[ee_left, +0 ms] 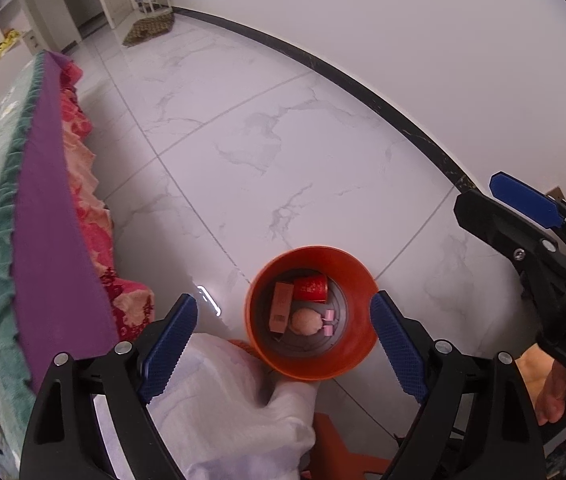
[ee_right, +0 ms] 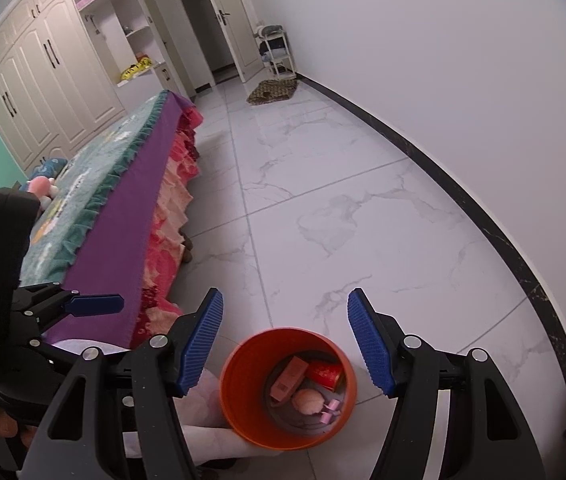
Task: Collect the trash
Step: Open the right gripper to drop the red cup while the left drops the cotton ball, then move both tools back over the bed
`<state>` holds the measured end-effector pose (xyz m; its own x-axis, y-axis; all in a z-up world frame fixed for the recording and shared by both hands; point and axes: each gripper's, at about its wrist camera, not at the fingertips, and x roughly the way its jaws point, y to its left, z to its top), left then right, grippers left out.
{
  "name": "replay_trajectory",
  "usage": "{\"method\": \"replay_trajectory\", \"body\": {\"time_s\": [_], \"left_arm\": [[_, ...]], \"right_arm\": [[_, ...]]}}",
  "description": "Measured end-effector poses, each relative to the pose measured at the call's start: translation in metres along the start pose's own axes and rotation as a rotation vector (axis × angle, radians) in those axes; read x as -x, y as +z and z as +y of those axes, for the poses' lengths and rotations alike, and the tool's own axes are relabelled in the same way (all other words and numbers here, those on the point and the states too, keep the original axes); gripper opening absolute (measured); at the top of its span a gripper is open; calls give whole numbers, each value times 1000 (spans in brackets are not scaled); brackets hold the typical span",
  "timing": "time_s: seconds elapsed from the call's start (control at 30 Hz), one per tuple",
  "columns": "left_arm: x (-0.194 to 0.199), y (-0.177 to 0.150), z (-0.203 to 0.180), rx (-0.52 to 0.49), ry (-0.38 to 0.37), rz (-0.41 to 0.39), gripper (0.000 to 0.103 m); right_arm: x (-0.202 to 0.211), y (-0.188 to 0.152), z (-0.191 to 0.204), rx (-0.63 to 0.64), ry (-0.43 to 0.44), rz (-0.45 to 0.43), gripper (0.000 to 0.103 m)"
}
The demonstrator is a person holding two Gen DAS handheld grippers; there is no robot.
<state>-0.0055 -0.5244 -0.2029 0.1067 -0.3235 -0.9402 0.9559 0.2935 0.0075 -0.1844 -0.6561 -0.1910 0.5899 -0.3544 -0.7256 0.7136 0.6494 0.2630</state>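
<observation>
The left gripper (ee_left: 283, 320) hangs over the round orange plastic bin (ee_left: 311, 364) with its blue ribbed pads spread wide and nothing between them. The right gripper (ee_right: 285, 344) hovers just above the same bin, its jaws also apart and empty.

Inside the bin, on its grey bottom, lie four pieces of trash: a pinkish rectangular carton (ee_left: 281, 306), a small red printed packet (ee_left: 311, 288), a crumpled pink paper ball (ee_left: 305, 321) and a little pink clip-like piece (ee_left: 329, 322). The bin stands on the white marble-tile floor (ee_left: 283, 140), touching a white cloth (ee_left: 235, 392) at its near side.

No further litter shows on the visible floor or beside the purple-skirted bed (ee_left: 55, 240), so collecting seems largely done; what lies outside these views cannot be told.
</observation>
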Motion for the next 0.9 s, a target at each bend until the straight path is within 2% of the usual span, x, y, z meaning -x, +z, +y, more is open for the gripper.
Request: {"method": "replay_trajectory", "body": {"time_s": [0.43, 0.9], "left_arm": [[79, -47, 59, 162, 111, -135, 87], [160, -136, 137, 401, 261, -245, 87]], "right_arm": [[36, 12, 99, 159, 189, -41, 65], [60, 7, 246, 399, 421, -33, 66]]}}
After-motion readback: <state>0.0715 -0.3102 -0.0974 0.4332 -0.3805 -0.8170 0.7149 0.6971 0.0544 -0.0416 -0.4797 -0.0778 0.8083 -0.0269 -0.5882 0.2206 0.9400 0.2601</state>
